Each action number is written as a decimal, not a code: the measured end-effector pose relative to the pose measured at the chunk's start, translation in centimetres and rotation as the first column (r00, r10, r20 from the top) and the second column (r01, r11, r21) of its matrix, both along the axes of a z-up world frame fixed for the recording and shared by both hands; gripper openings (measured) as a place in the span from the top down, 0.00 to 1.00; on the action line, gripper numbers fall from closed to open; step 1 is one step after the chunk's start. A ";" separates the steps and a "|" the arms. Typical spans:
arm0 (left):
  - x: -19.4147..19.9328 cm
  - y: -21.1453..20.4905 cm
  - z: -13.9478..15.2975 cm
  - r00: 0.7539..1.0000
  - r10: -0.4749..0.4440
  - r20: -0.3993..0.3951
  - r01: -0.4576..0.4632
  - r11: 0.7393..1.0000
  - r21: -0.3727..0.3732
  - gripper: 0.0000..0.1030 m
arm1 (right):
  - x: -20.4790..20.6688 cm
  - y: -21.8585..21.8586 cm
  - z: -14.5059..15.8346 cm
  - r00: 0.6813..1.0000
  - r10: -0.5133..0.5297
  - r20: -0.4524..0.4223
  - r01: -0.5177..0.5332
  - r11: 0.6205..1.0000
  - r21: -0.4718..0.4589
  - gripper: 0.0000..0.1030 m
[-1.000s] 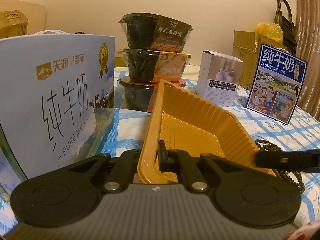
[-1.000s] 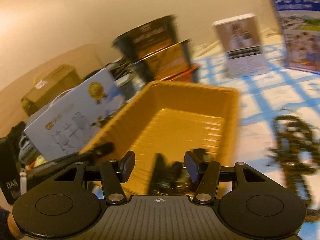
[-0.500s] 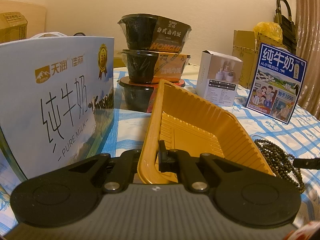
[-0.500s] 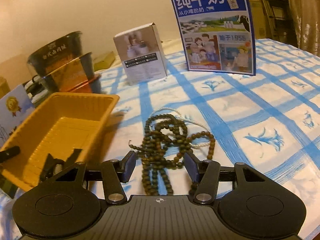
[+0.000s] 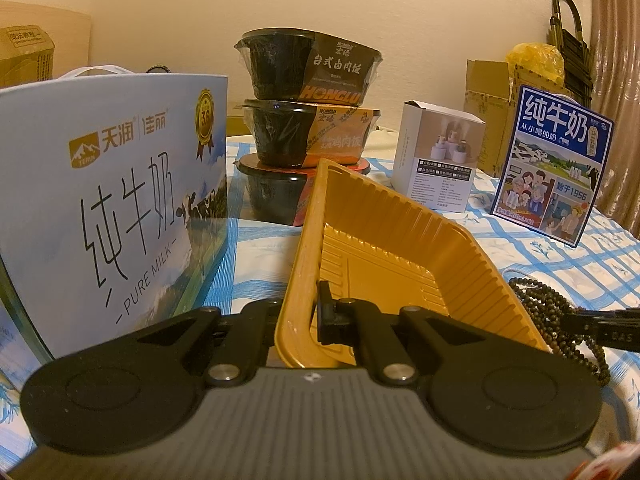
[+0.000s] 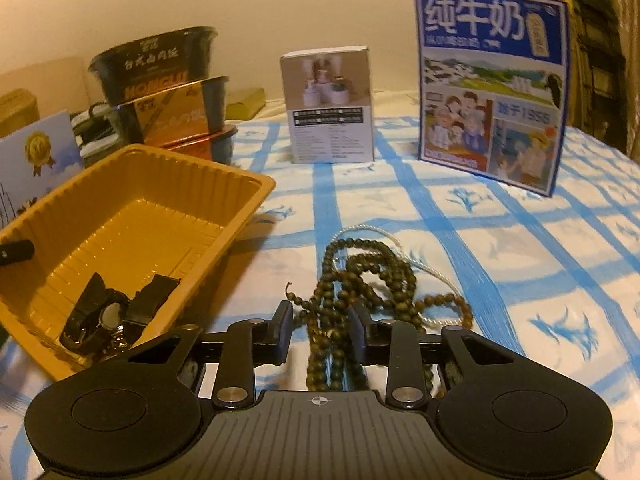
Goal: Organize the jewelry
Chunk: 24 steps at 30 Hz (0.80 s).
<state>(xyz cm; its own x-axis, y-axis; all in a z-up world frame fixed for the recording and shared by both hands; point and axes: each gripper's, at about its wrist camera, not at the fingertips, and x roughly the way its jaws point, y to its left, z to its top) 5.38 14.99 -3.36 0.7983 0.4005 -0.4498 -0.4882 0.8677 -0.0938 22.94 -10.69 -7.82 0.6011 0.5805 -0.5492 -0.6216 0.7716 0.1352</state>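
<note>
In the left wrist view, the left gripper (image 5: 310, 312) is seen clamped on the near wall of the yellow tray (image 5: 384, 248), with the dark bead necklace (image 5: 560, 320) lying on the checked cloth just beside it. In the right wrist view, the right gripper (image 6: 322, 330) is seen with its jaws just closing around the necklace strands (image 6: 360, 276), a gap left on each side; a black watch (image 6: 104, 316) is seen lying in the tray (image 6: 240, 184).

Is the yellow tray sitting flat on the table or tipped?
Tipped. The yellow tray is raised at its left wall, where the left hand-held gripper clamps the rim, showing its ribbed floor.

Dim amber light — fisheye-warped edges
</note>
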 end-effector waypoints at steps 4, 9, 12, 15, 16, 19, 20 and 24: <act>0.0 0.0 0.0 1.000 0.000 0.000 0.000 1.000 0.002 0.95 | 0.3 0.7 -0.5 1.000 0.006 0.014 -0.006 0.999 -0.038 0.74; 0.0 0.0 0.0 1.000 -0.001 -0.001 0.001 1.000 0.002 0.95 | 0.7 1.3 -1.0 1.000 0.016 0.026 -0.014 0.997 -0.070 0.76; 0.0 -0.1 0.0 1.000 -0.001 -0.001 0.001 1.000 0.002 0.95 | 0.6 1.5 -1.4 0.999 0.029 0.032 -0.025 0.994 -0.104 0.78; 0.0 -0.1 0.0 1.000 0.000 0.000 0.000 1.000 0.002 0.95 | 0.3 1.7 -1.3 0.998 0.050 0.043 -0.044 0.989 -0.143 0.85; 0.0 -0.1 0.0 1.000 0.000 0.000 0.000 1.000 0.001 0.95 | 0.2 1.7 -1.3 0.998 0.058 0.036 -0.052 0.986 -0.156 0.89; 0.0 -0.1 0.1 1.000 -0.002 0.000 0.002 1.000 0.002 0.95 | 0.0 1.8 -1.6 0.997 0.068 0.026 -0.062 0.980 -0.186 0.90; 0.1 -0.1 0.1 1.000 -0.002 0.000 0.002 1.000 0.003 0.95 | 0.0 1.8 -1.6 0.997 0.067 0.024 -0.062 0.981 -0.186 0.90; 0.1 -0.2 0.1 1.000 -0.002 -0.001 0.002 1.000 0.002 0.95 | 0.0 1.7 -1.8 0.998 0.057 0.018 -0.053 0.984 -0.170 0.90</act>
